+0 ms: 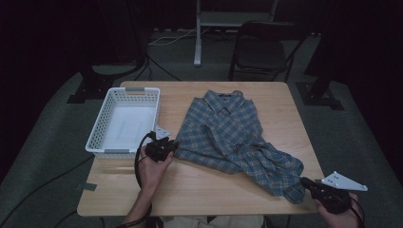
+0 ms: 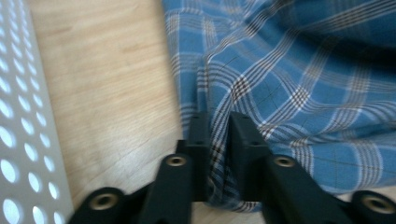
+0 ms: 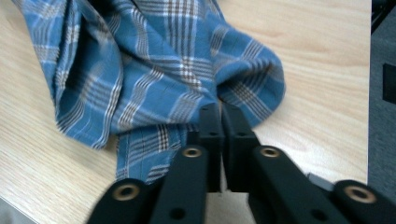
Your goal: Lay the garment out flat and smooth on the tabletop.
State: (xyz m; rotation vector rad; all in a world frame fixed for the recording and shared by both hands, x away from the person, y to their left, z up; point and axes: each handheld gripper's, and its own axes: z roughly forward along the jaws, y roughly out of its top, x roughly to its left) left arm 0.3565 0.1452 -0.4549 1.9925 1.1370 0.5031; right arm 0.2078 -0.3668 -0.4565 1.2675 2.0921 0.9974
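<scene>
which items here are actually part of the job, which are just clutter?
In the job:
plaid shirt
left tool, jaws on the shirt's edge
right tool, jaws on its bunched end
table

Lying about:
white basket, nothing in it
chair behind the table

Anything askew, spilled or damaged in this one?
No damage or spill. The plaid shirt lies crooked on the table, its lower right end rumpled into folds near the front edge. The white basket sits square. Left gripper and right gripper each have cloth between their jaws.
</scene>
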